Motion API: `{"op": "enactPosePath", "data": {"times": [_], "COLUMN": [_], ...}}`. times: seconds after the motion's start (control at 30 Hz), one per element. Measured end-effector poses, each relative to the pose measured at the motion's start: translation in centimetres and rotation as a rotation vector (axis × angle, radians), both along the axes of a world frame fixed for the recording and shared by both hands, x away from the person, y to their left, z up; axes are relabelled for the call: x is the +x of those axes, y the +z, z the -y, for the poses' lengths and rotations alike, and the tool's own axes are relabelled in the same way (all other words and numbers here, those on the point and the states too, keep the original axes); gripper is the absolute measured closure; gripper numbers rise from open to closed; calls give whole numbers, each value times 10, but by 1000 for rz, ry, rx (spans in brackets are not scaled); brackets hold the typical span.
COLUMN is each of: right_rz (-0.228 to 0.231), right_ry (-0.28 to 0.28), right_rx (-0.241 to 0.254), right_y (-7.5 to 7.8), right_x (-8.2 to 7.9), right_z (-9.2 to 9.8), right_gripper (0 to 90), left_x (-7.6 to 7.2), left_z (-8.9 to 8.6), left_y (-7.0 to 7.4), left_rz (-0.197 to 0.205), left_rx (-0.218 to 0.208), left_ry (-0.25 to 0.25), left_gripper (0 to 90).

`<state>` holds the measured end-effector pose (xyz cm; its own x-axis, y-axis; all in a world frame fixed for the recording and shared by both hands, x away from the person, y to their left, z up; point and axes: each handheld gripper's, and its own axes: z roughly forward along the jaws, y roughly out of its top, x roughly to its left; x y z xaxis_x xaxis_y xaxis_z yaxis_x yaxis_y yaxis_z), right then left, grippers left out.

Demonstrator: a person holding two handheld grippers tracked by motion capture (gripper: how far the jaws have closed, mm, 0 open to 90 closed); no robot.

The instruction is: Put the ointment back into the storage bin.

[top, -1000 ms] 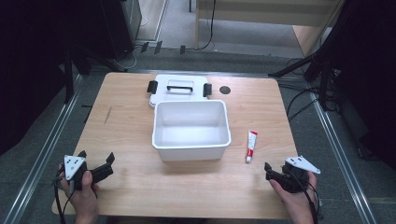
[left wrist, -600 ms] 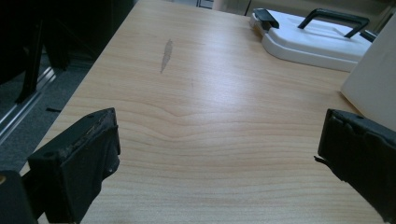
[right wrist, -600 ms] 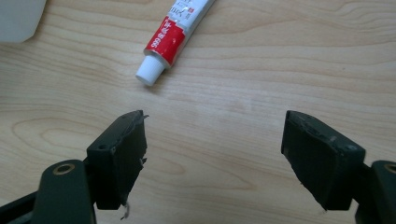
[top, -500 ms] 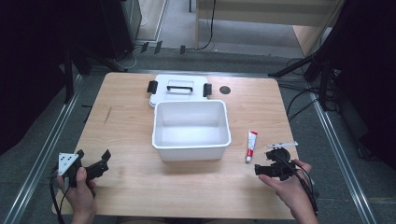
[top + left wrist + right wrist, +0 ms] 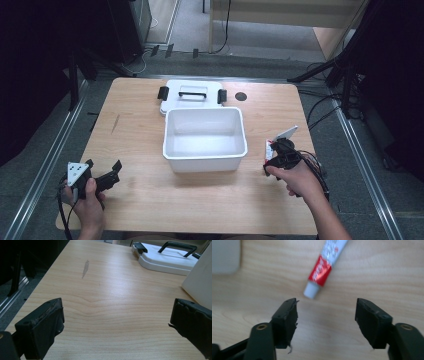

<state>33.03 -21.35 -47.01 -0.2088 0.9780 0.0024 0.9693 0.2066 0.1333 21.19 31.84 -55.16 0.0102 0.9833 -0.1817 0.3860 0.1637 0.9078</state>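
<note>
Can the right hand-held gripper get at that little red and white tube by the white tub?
Probably yes. The right hand-held gripper hangs just short of the tube, its jaws, which have just been closing, apart with nothing between them. Bare table surrounds the tube, and the tub stands off to one side.

jaws: wide apart, nothing between | surface (image 5: 112, 302): bare wood, grey smear (image 5: 85, 268) far left | lid (image 5: 167, 260): far right, flat | bin (image 5: 200, 282): wall at right edge

Looking like a lab recording rig: wooden table (image 5: 150, 120) sitting between metal rails (image 5: 45, 165), black stands (image 5: 345, 65) crowding the dark sides, cables (image 5: 225, 25) trailing over grey flooring at the far end.
</note>
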Motion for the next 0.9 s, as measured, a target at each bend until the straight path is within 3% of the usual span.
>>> {"op": "enactPosePath", "data": {"times": [0.17,0.27,0.43,0.73,0.9], "right_rz": [-12,-61,-113,-186,-180], "right_ry": [-58,-109,-161,-192,-189], "right_rx": [2,-23,-23,-10,2], "right_y": [0,-9,-19,-32,-33], "right_x": [18,34,50,62,65], "right_z": [-5,-9,-11,-9,-10], "right_gripper": [425,510,573,676,698], "left_x": [0,0,0,0,0], "left_z": [0,-1,-1,-1,0], "left_y": [0,0,0,0,0], "left_rz": [-1,-2,1,2,3], "left_rx": [0,-12,-18,-15,-9], "left_ry": [-2,-5,-18,-26,-26], "left_gripper": [0,0,0,0,1]}}
